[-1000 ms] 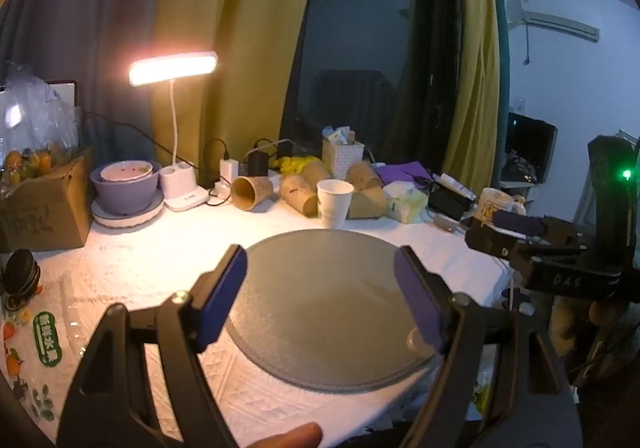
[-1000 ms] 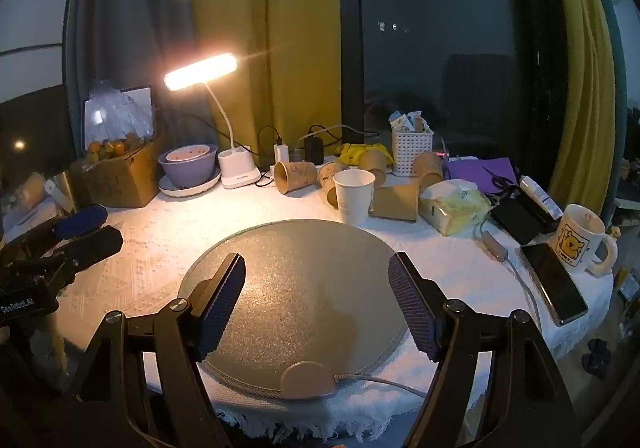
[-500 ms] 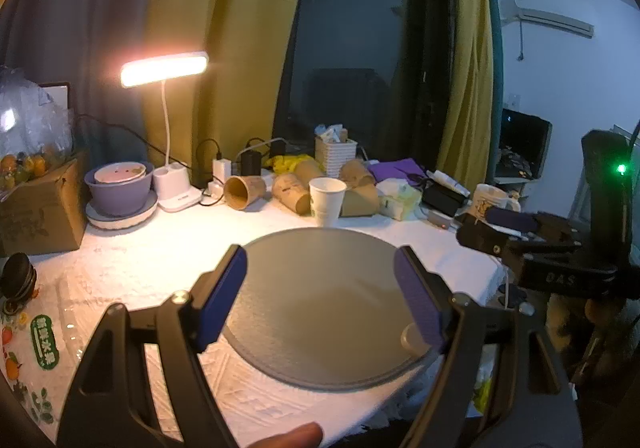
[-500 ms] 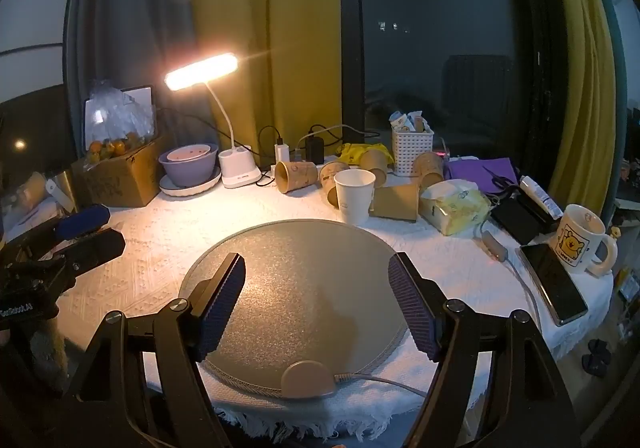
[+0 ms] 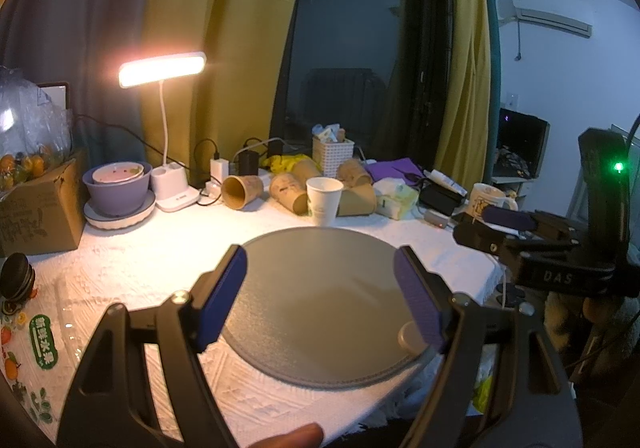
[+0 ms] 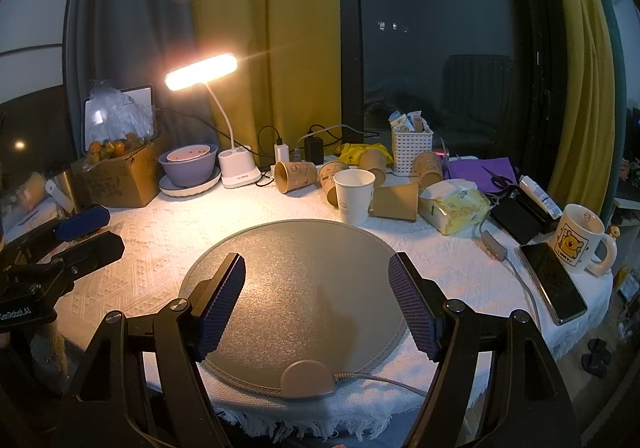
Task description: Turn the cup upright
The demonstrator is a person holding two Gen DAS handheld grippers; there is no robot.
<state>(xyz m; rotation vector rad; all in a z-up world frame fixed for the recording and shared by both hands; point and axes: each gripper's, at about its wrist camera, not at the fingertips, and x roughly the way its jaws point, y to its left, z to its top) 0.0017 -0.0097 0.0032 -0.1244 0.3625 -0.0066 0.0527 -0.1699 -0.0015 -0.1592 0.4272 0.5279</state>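
While the lamp (image 6: 202, 77) is shining on the white tablecloth (image 6: 152, 244), both grippers are hanging over the near edge of the round gray mat (image 6: 304, 280). The left gripper (image 5: 320, 298) is standing wide open with nothing between its blue pads (image 5: 222, 298). The right gripper (image 6: 316, 298) is standing wide open too, and it is holding nothing.

The white cup (image 6: 354, 195) is standing upright just past the far edge of the mat, with its open mouth facing up. Brown paper cups are lying on their sides around it. One brown cup (image 6: 295, 176) is lying to its left with its mouth facing the camera, and another brown cup (image 6: 396, 201) is lying just beside it on the right.

In the left wrist view, the letters "DAS" are showing on the side of the right gripper. In the right wrist view, "GenRobot.AI" is showing on the left gripper at the left edge. A mug (image 6: 580, 244) with a yellow bear is sitting at the right, and tiny words under the bear are looking like "I LOVE YOU". A green label (image 5: 42, 340) with Chinese writing is lying at the left, too small to read.
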